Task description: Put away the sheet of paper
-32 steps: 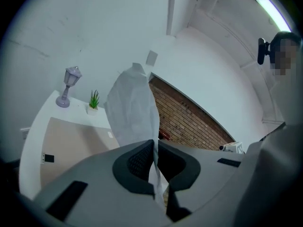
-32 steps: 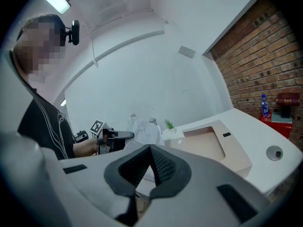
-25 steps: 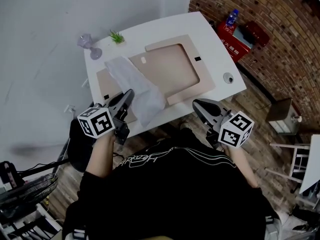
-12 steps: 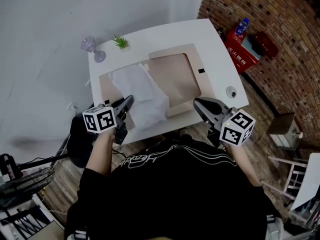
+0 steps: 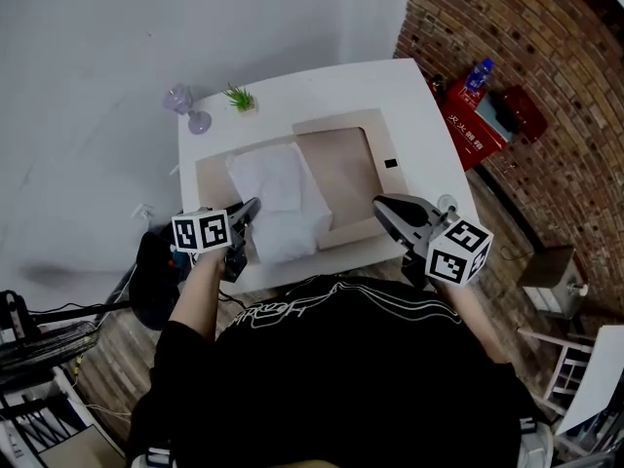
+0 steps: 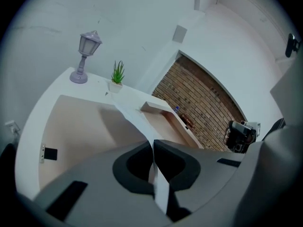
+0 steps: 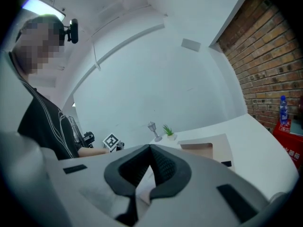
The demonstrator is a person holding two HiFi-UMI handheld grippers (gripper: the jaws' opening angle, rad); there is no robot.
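The white sheet of paper (image 5: pixel 281 198) lies draped over the left half of a beige folder (image 5: pixel 346 159) on the white table (image 5: pixel 409 91). My left gripper (image 5: pixel 253 206) is shut on the sheet's near left edge. In the left gripper view the paper (image 6: pixel 135 119) runs as a thin strip between the closed jaws of the left gripper (image 6: pixel 153 143) and out over the folder (image 6: pixel 80 126). My right gripper (image 5: pixel 380 206) hovers at the table's near edge beside the folder's right part. In the right gripper view the right gripper (image 7: pixel 150 148) is shut, holding nothing.
A small lilac lamp (image 5: pixel 185 100) and a potted plant (image 5: pixel 239 96) stand at the table's far left corner. A red crate (image 5: pixel 468 125) and a blue bottle (image 5: pixel 478 71) sit on the floor by the brick wall (image 5: pixel 546 86). A black bag (image 5: pixel 156 271) lies left of the table.
The left gripper has come down with the paper, which now lies flatter on the folder instead of hanging in a long drape. The right gripper has shifted a little along the table's near edge.
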